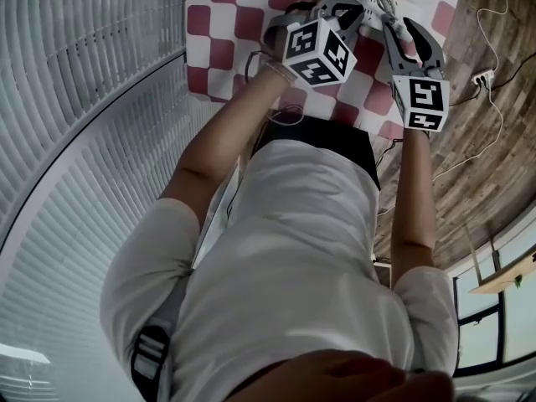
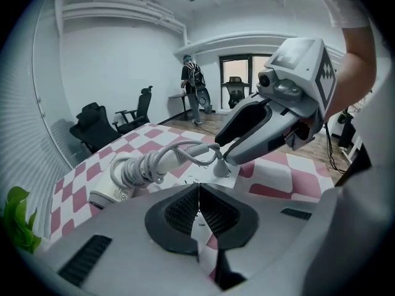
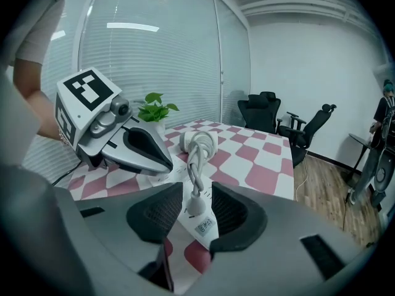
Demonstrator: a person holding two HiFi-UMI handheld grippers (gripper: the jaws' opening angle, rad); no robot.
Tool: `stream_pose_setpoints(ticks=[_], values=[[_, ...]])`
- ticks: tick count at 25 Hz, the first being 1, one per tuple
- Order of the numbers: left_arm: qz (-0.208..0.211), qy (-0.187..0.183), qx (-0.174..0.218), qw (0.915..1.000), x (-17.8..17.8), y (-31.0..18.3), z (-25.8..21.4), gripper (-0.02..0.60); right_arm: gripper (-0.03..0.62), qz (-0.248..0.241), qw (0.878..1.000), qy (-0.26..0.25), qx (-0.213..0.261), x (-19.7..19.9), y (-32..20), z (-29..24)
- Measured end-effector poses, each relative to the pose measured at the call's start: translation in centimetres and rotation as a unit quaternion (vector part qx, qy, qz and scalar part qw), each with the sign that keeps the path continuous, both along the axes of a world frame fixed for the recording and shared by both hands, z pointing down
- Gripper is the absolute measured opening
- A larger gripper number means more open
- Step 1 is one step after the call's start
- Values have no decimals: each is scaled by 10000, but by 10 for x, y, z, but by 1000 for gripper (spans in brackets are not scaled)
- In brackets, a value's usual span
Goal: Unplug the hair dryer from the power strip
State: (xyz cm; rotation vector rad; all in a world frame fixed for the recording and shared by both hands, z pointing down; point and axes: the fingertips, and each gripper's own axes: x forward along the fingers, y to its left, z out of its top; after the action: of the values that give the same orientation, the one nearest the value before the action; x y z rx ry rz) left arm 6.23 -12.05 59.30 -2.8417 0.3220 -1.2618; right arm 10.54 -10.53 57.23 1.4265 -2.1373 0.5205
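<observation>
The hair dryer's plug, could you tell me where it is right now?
In the right gripper view, the plug sits in the power strip, between the right tool's open jaws, with the left tool just to its left.

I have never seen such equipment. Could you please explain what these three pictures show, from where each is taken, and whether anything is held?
No robot is here: a person holds a two-jaw gripper in each hand. The head view comes from a camera on the person's head, looking down over the body to the table. The other two views come from cameras riding on the grippers, each looking along its own jaws. On the checkered tablecloth lie a white power strip and a white hair dryer with its cord wound around it; its plug sits in the strip. The left gripper is shut and empty. The right gripper is open, the plug standing between its jaws, not gripped.
</observation>
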Motion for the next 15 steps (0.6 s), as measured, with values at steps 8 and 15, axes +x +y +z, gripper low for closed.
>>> stream_pose_setpoints(ticks=[8,15], values=[[44,-228,114,9997,9,-9,11,31,137,9,10000,-22,-79,0,-5,20],[127,-467,219,9986,14,-15,19,31,137,24,10000,33,-51,2,-9,29]])
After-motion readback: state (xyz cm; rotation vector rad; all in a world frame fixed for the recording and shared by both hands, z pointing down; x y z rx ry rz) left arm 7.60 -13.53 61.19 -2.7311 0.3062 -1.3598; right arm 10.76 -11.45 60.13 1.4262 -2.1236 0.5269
